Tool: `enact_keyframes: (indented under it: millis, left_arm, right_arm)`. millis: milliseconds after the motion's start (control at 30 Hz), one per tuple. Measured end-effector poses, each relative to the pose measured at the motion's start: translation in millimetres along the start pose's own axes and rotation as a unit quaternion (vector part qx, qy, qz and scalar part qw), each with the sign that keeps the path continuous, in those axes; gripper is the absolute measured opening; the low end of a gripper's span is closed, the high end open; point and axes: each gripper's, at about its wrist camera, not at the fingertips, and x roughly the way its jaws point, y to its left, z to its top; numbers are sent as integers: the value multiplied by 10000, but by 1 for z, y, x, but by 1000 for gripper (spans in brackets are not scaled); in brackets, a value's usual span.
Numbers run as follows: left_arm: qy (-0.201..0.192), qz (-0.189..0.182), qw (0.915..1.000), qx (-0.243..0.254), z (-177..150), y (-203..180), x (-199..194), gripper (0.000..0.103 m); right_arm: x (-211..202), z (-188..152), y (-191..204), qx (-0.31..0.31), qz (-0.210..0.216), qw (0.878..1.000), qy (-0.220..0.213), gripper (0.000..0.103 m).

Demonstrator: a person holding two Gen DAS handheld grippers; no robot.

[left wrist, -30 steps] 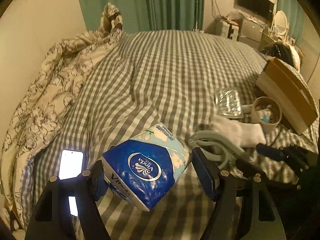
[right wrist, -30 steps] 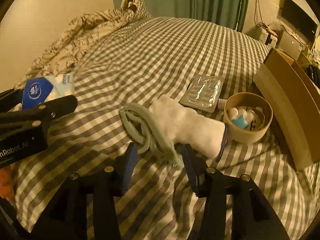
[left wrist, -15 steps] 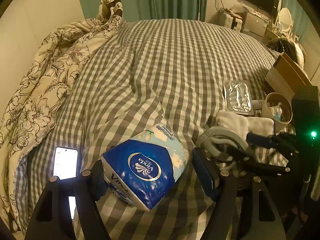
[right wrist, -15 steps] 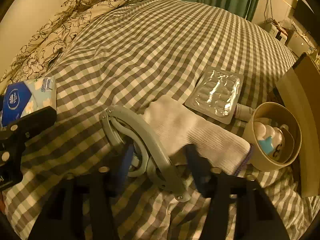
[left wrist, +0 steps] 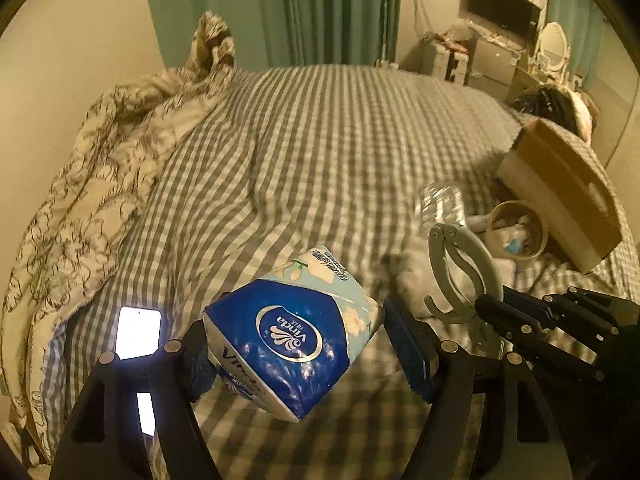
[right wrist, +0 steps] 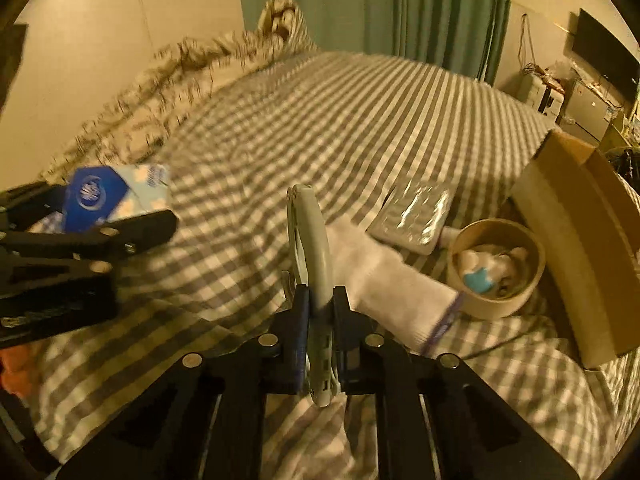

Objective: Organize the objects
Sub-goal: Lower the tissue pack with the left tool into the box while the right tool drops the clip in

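Note:
My left gripper (left wrist: 296, 344) is shut on a blue and white Vinda tissue pack (left wrist: 292, 336) and holds it above the checked bed; the pack also shows in the right wrist view (right wrist: 116, 196). My right gripper (right wrist: 318, 308) is shut on a grey folding hanger (right wrist: 314, 248), lifted off the bed and standing on edge. The hanger also shows in the left wrist view (left wrist: 464, 268). A white sock (right wrist: 392, 284) lies just right of the hanger.
A round paper tub (right wrist: 496, 268) with small items, a foil blister pack (right wrist: 416, 212) and an open cardboard box (right wrist: 580, 236) sit at the right. A lit phone (left wrist: 138, 332) lies at the left, by a crumpled floral duvet (left wrist: 92, 184).
My right gripper has closed on the grey hanger and lifted it off the bed beside the sock. My left gripper still holds the tissue pack.

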Motion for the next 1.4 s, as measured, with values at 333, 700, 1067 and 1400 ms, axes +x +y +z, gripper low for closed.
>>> enact_keyframes:
  millis: [333,700,1067,1400]
  left_arm:
    - [-742,-791,9929,493,67,-83,-50,76]
    - [-1058,-1679,9697,1426,133,-236,-22,76]
    - [-552,-1830,9645,1821,144,-294,52,87]
    - [-920,-1776,9688,1464,158,-261,12,103]
  right_arm:
    - [-111,38,-77,545,-564,9912,-1066,11]
    - [-149,58,-220,1419,-1386,9709,-1340,11]
    - [-105,27,-292,2171,-1290,9623,-1009,11]
    - [-146,26,-283,2377,-1480,9511,-1302,44]
